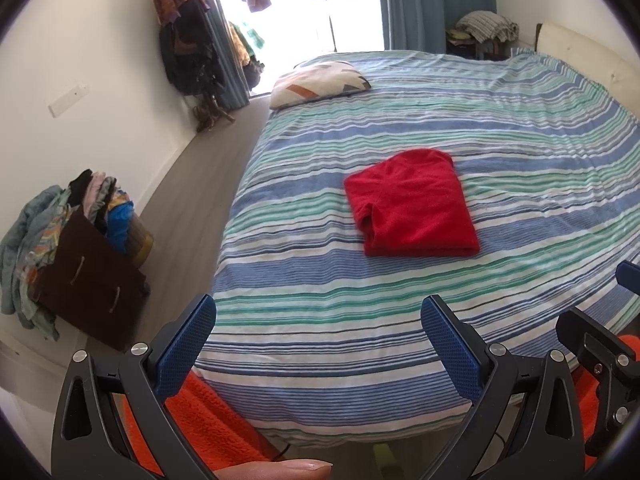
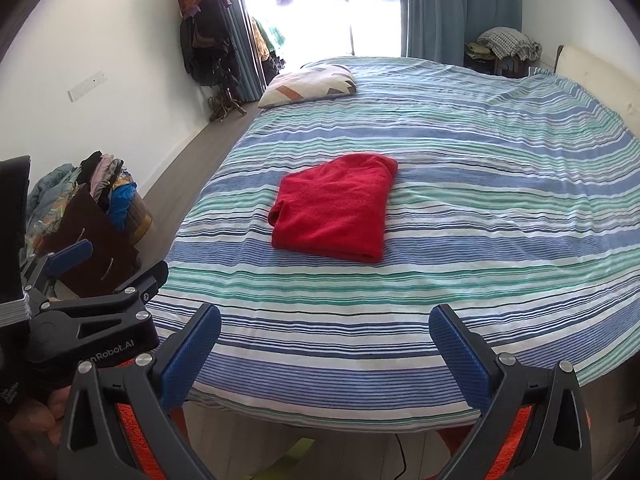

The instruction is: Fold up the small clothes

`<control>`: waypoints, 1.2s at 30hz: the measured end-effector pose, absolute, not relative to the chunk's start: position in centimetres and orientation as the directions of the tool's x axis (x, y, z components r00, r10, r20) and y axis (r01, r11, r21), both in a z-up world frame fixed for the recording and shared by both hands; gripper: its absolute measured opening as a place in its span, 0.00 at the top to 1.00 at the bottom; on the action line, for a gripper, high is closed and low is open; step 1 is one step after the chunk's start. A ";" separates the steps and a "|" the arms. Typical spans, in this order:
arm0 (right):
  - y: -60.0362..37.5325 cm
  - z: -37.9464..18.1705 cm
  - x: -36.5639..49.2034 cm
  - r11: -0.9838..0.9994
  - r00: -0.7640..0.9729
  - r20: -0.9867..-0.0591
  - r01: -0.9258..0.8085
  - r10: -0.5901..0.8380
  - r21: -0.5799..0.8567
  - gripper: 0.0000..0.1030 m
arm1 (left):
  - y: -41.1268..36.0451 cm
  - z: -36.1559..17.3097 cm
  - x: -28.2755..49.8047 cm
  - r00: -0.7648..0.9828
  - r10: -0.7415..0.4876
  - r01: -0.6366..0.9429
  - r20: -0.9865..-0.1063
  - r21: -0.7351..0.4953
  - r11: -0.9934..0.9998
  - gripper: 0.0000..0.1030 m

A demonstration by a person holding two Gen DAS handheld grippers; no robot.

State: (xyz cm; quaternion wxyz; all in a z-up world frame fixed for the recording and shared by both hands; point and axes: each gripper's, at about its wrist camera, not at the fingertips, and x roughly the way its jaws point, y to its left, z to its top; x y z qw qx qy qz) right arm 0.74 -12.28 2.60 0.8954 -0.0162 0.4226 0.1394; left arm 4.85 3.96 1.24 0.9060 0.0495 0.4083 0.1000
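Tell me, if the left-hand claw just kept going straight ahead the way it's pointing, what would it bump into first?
Probably the striped bedsheet near the bed's edge; the open left gripper has nothing between its fingers. The folded red garment lies farther on. Depth is uncertain.

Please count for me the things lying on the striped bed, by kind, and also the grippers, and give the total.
Folded red garment: 1
Patterned pillow: 1
Grippers, both open and empty: 2, the left gripper and the right gripper
Total: 4
All of these lie on or hover near the bed.
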 end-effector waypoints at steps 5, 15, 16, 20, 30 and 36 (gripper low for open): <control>-12.1 3.2 0.6 0.961 0.615 -0.753 -0.267 0.233 0.080 0.00 | 3.9 1.7 5.0 0.650 0.204 -0.134 -0.732 0.154 0.979 0.00; -12.2 3.2 0.7 0.963 0.615 -0.758 -0.260 0.216 0.064 0.00 | 3.8 1.4 5.1 0.642 0.181 -0.124 -0.745 0.132 0.983 0.00; -12.2 3.2 0.7 0.963 0.615 -0.758 -0.260 0.217 0.065 0.00 | 3.8 1.4 5.1 0.641 0.178 -0.122 -0.746 0.130 0.984 0.00; -12.2 3.2 0.6 0.964 0.617 -0.758 -0.258 0.214 0.062 0.00 | 3.7 1.4 5.1 0.640 0.171 -0.118 -0.749 0.124 0.985 0.00; -12.4 3.0 0.8 0.967 0.619 -0.758 -0.246 0.206 0.061 0.00 | 3.7 1.3 5.0 0.638 0.165 -0.118 -0.752 0.116 0.986 0.00; -12.4 2.9 0.8 0.968 0.619 -0.758 -0.242 0.203 0.061 0.00 | 3.8 1.3 4.9 0.643 0.147 -0.109 -0.751 0.100 0.989 0.00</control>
